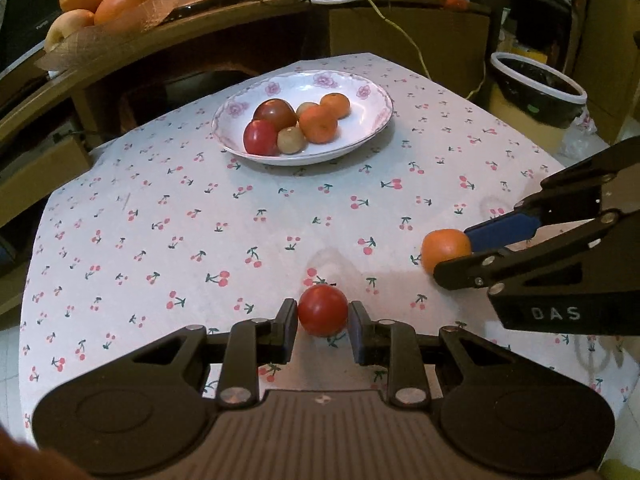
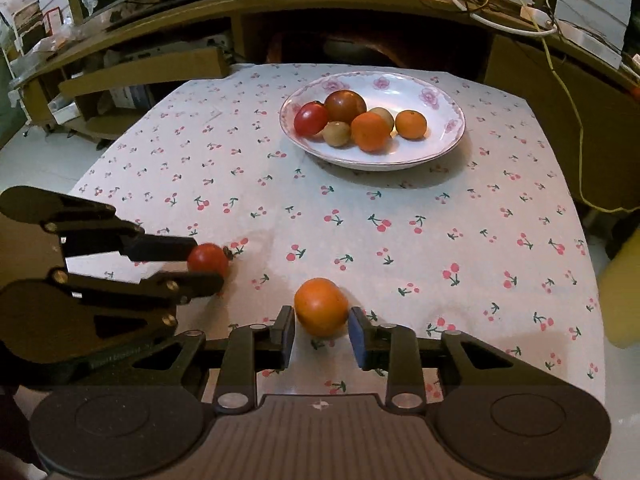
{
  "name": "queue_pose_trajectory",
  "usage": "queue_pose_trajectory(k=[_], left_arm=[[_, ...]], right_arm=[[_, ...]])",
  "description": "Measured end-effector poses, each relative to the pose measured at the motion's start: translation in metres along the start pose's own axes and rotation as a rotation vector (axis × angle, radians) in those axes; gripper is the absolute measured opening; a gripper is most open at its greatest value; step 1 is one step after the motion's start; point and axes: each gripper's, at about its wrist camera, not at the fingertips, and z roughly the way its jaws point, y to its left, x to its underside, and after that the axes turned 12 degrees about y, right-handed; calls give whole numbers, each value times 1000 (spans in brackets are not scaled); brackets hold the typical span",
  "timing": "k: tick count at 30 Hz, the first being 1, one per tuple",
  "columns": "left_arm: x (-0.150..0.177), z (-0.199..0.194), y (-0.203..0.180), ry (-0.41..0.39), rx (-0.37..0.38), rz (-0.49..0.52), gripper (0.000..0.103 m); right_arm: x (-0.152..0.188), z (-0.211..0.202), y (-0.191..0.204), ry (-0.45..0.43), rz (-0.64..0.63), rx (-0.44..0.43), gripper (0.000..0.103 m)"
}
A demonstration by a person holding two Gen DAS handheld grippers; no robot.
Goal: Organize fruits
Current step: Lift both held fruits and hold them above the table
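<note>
Fruits in plate (image 1: 372,128): two tomatoes, two oranges, seemingly two kiwis.

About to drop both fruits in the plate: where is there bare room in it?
Free: the plate's right side beyond the small orange, and its front rim. Crowded: the left half, where the tomatoes and other fruit cluster.

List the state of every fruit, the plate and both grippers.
Left gripper: around the red tomato, grip unclear.
Red tomato: on the tablecloth, between the fingers.
Right gripper: around the orange, grip unclear.
Orange: on the tablecloth, between the fingers.
Plate: upright, holding six fruits.
</note>
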Motion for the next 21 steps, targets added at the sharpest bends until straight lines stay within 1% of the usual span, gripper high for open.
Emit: queue_pose_trajectory(k=[2, 8, 12, 15, 21], left_arm=[[-1, 2, 0, 7, 2, -6, 33], [-2, 6, -2, 35, 18, -6, 33], [-3, 5, -5, 47, 31, -2, 33], [-3, 4, -8, 55, 30, 13, 33], [-7, 5, -13, 65, 4, 32, 33]], right_arm=[[-1, 2, -1, 5, 4, -1, 36], [0, 6, -2, 22, 9, -8, 36], [1, 5, -4, 28, 21, -11, 34], [2, 5, -4, 29, 26, -8, 33], [1, 6, -1, 26, 22, -1, 33]])
